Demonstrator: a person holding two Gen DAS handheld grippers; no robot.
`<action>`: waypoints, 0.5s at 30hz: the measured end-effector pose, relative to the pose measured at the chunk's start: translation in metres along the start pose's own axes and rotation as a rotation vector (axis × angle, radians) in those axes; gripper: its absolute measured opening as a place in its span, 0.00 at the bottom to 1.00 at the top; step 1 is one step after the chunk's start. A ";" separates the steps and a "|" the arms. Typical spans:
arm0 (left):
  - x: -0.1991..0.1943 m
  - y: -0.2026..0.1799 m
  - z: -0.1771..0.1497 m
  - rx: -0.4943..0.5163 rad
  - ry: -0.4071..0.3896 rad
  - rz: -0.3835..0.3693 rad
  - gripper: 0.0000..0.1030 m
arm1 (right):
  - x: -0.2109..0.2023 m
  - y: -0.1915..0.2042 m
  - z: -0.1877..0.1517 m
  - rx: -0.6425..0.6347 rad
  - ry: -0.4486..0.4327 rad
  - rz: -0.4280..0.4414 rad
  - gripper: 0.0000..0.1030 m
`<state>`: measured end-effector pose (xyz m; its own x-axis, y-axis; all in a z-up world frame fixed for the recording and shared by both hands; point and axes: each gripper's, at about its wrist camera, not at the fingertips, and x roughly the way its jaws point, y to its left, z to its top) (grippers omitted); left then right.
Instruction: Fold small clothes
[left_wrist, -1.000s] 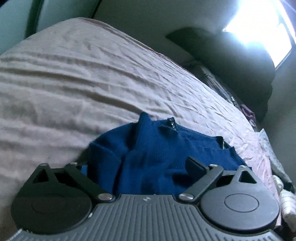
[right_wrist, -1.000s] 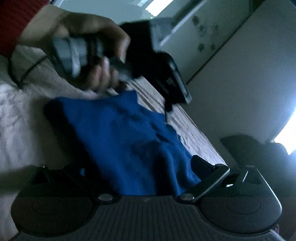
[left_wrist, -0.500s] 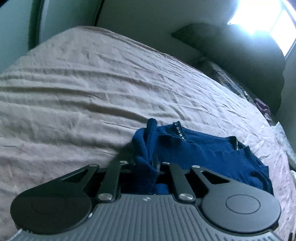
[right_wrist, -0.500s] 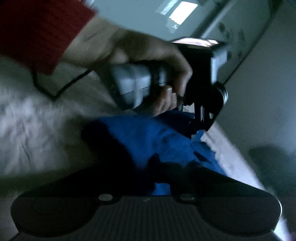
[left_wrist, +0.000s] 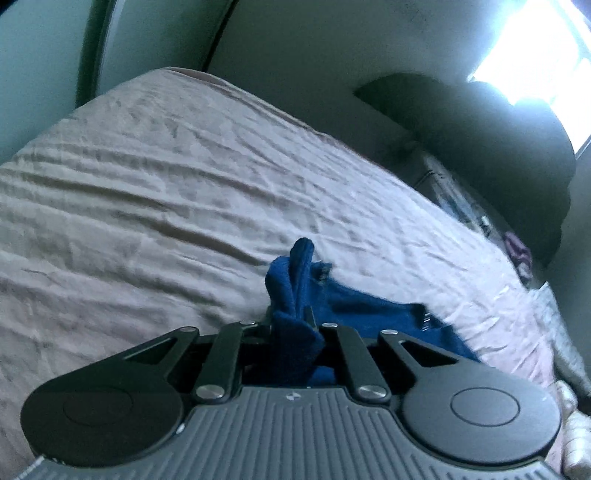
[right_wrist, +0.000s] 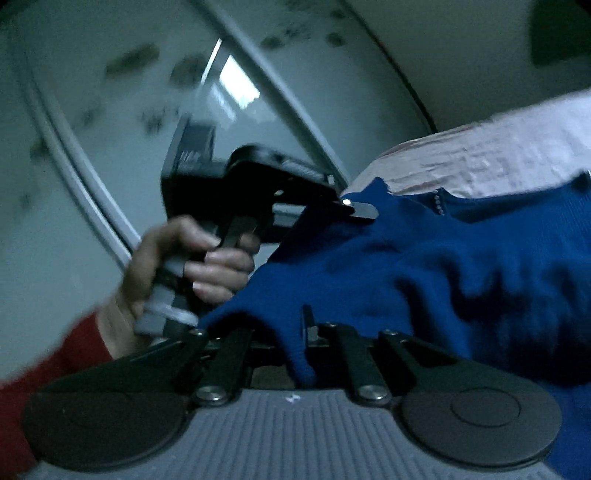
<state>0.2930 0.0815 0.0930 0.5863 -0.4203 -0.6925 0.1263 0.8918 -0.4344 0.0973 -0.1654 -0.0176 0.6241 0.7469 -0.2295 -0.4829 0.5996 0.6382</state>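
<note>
A small dark blue knit sweater (left_wrist: 354, 302) lies partly bunched on a beige bed sheet (left_wrist: 147, 206). My left gripper (left_wrist: 291, 321) is shut on a fold of its edge, and the cloth stands up between the fingers. In the right wrist view the same sweater (right_wrist: 424, 266) hangs stretched and lifted. My right gripper (right_wrist: 295, 332) is shut on another part of its edge. The left gripper (right_wrist: 354, 208), held by a hand in a red sleeve, pinches the sweater's far corner there.
The wrinkled bed sheet fills most of the left view. A dark pillow or cushion (left_wrist: 480, 147) lies at the bed's far right under a bright window. Clutter (left_wrist: 517, 254) sits at the bed's right edge. A pale wardrobe door (right_wrist: 110, 110) stands behind the hand.
Both grippers went from open around the sweater to shut on its edge. They have since lifted the sweater off the sheet, and the right view has swung up toward the wardrobe.
</note>
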 end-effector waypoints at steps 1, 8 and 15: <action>-0.002 -0.005 0.000 -0.005 -0.004 -0.002 0.11 | -0.007 -0.006 0.002 0.042 -0.015 0.021 0.06; -0.005 -0.052 0.001 0.008 -0.041 -0.016 0.10 | -0.041 -0.030 0.005 0.168 -0.096 0.070 0.06; 0.008 -0.111 0.001 0.053 -0.047 -0.072 0.10 | -0.070 -0.055 0.008 0.235 -0.168 0.080 0.06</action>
<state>0.2848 -0.0207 0.1359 0.6109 -0.4762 -0.6325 0.2105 0.8678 -0.4501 0.0853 -0.2533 -0.0310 0.6921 0.7193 -0.0597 -0.3911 0.4433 0.8065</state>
